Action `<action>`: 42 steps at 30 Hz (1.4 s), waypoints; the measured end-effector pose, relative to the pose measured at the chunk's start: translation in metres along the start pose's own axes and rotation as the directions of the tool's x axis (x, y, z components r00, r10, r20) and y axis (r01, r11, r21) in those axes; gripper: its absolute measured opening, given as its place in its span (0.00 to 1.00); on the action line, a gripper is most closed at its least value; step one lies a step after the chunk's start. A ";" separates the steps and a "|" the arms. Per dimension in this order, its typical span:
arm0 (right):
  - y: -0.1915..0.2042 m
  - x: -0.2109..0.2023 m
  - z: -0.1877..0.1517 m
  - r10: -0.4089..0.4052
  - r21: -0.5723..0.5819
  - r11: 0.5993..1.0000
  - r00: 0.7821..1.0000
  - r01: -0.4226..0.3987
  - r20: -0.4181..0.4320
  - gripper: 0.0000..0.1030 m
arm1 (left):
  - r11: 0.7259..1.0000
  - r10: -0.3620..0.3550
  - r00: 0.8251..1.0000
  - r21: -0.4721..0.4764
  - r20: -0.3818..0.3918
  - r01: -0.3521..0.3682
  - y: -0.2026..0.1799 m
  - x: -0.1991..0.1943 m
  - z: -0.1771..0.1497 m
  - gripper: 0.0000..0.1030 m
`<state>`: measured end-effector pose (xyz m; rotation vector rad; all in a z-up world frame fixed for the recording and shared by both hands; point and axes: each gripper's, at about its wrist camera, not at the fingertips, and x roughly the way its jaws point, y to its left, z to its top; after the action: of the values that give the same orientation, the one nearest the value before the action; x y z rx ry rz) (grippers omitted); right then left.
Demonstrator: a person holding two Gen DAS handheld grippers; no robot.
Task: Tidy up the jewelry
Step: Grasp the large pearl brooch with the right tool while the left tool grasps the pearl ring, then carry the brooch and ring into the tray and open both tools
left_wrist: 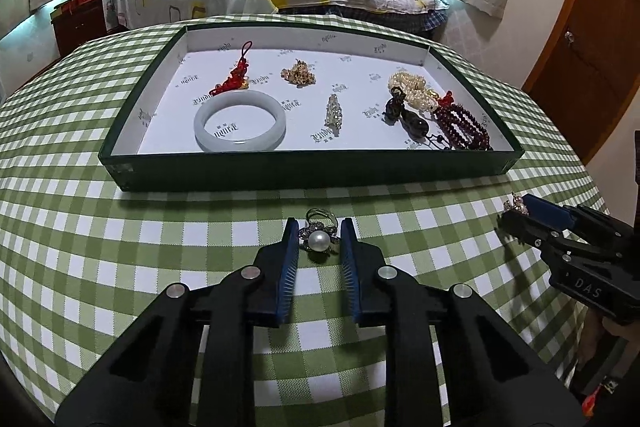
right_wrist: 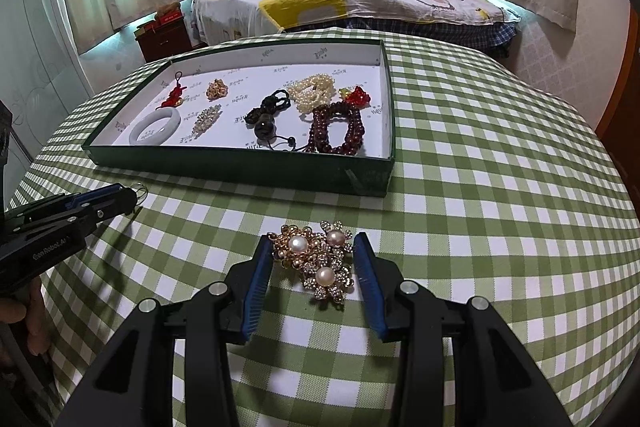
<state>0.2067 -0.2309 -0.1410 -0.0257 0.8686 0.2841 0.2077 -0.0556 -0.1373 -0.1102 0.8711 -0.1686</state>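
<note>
The green tray (left_wrist: 312, 175) fills the middle of the left wrist view, jade bangle (left_wrist: 239, 121) and beads already inside. Below it, at lower centre, the left gripper (left_wrist: 319, 241) has its jaws narrowed onto the pearl ring (left_wrist: 319, 239) on the checked cloth (left_wrist: 120, 247). In the right wrist view's lower centre, the right gripper (right_wrist: 313, 259) is clamped on the pearl brooches (right_wrist: 314, 259). Both pieces look light, stiff and snag-prone; I'd grip the metal settings, not the slippery pearls.

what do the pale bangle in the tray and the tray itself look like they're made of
Bangle: likely jade or glass, polished; milky, translucent, with glossy highlights. Tray: probably cardboard, dark green outside, lined with white printed paper; thin straight walls and a scuffed corner.
</note>
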 end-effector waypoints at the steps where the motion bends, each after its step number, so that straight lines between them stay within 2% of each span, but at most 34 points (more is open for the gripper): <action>1: 0.000 0.000 0.000 0.000 0.000 1.000 1.000 0.000 0.000 0.40 | 1.000 0.000 1.000 0.001 0.002 0.000 0.000 -0.001 0.000 0.20; 26: 0.015 -0.020 0.003 0.007 -0.036 0.999 0.998 -0.005 0.056 0.40 | 1.000 -0.002 0.998 0.007 0.062 0.001 0.003 -0.024 -0.001 0.20; 42: 0.035 -0.043 0.018 0.027 -0.060 0.998 0.991 -0.020 0.129 0.40 | 1.000 0.001 0.988 0.019 0.153 -0.004 0.003 -0.054 0.016 0.20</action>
<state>0.1848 -0.2046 -0.0932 -0.0507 0.7313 0.3297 0.1858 -0.0415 -0.0872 -0.1024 0.7160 -0.1643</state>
